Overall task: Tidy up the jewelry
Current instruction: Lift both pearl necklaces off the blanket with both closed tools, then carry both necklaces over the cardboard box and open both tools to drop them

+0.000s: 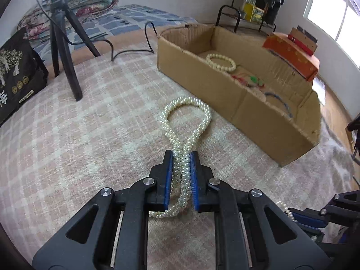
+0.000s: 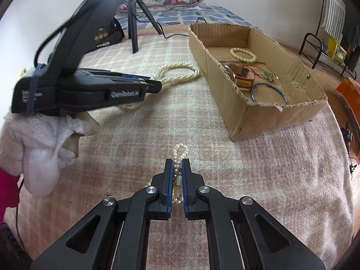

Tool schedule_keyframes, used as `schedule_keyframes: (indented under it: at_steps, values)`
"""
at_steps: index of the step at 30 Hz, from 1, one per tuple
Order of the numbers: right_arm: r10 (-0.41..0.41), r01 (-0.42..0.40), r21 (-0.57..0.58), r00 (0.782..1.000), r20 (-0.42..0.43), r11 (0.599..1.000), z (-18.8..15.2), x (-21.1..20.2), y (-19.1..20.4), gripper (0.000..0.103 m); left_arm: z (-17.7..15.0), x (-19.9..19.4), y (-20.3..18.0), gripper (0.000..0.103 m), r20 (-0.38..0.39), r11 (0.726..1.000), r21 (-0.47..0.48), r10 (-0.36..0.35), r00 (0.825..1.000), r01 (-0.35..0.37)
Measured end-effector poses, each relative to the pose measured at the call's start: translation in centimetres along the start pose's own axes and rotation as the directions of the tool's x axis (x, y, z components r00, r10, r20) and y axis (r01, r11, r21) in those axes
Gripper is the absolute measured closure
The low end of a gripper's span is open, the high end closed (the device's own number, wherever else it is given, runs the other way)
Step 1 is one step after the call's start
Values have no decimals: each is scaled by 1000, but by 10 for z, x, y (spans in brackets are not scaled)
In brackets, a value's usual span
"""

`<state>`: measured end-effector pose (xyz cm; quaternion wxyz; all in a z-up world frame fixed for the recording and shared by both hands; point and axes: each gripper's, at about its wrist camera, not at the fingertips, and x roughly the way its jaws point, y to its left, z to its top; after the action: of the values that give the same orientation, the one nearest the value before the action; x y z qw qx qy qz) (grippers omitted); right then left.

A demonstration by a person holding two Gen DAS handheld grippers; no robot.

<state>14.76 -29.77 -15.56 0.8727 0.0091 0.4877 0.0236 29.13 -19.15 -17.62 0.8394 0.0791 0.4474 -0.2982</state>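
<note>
Left gripper [image 1: 181,155] is clamped on the pearl necklace [image 1: 187,121], its loop lying on the pink plaid blanket [image 1: 90,123] toward 12 o'clock. Right gripper [image 2: 177,163] pinches the same necklace's other end, a tiny loop poking out front. Cardboard box [image 2: 238,103] at 2 o'clock holds a bead bracelet [image 2: 243,55] and blue bangle [image 2: 270,92]

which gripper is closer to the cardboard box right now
Left, though not by much. The left gripper, shut on the pearl necklace, sits beside the cardboard box on its long side. The right gripper holds the necklace's other end farther back on the blanket.
</note>
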Motion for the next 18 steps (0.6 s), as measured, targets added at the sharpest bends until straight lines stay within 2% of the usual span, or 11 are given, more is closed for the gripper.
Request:
schedule_keyframes:
  at_steps: [8, 18]
  values:
    - [12, -12, 12, 999, 31, 1000, 2, -15, -2, 97, 8, -44, 8, 90, 79, 995, -69, -73, 994, 79]
    - [27, -28, 15, 997, 69, 1000, 10, -30, -3, 97, 17, -95, 12, 91, 182, 986, -109, -108, 977, 129]
